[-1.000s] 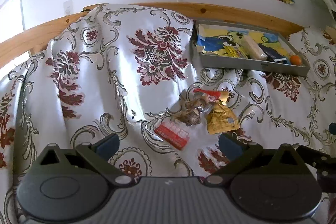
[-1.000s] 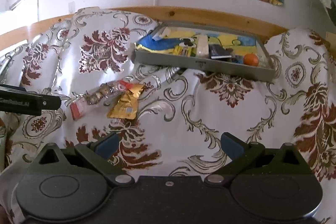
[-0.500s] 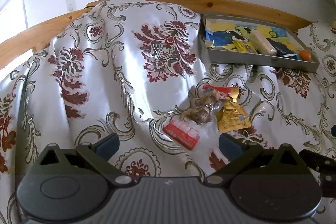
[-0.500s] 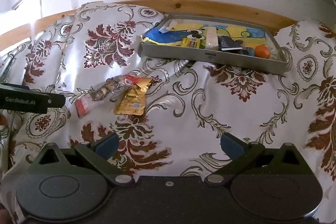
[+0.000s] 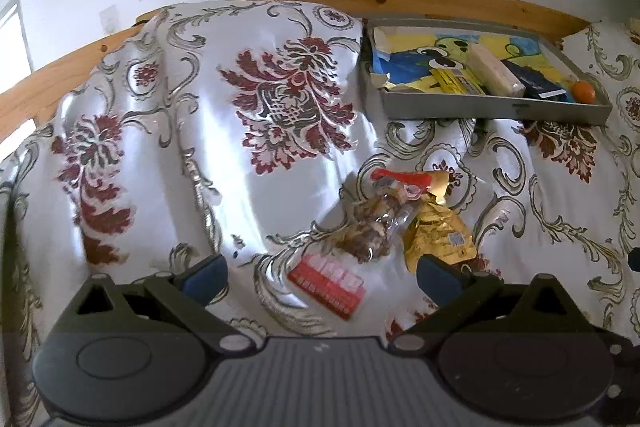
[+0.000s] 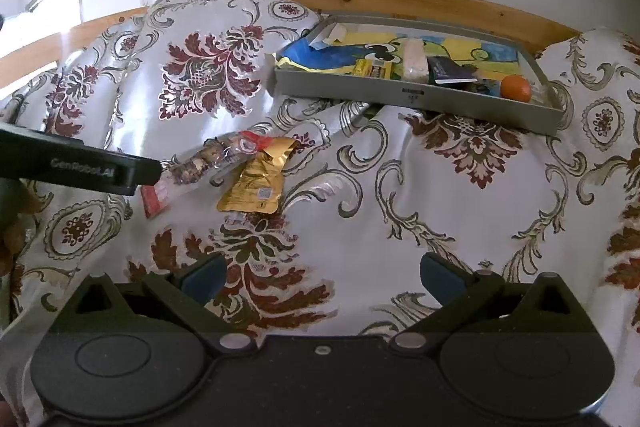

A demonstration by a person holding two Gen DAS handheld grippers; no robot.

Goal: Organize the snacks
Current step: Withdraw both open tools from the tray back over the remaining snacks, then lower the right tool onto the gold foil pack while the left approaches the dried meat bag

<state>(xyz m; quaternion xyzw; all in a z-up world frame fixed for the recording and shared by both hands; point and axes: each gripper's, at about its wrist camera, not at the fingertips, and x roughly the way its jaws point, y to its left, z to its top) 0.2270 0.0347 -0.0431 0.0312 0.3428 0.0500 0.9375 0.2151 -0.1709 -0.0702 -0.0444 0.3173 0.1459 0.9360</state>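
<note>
A shallow grey rectangular tray [image 6: 416, 95] rests near the wooden headboard on the floral bedspread [image 6: 440, 207], holding a round orange fruit [image 6: 515, 87], a pale wrapped bar [image 6: 413, 60], a dark blue packet [image 6: 448, 71] and a small yellow packet [image 6: 373, 69]. Well apart from it lie a gold foil pouch [image 5: 438, 231], a clear bag of brown snacks [image 5: 376, 223] and a red flat packet [image 5: 328, 283], clustered together. The left tool [image 5: 322, 273] hovers spread over the red packet; the right tool [image 6: 322, 273] is spread too, empty.
</note>
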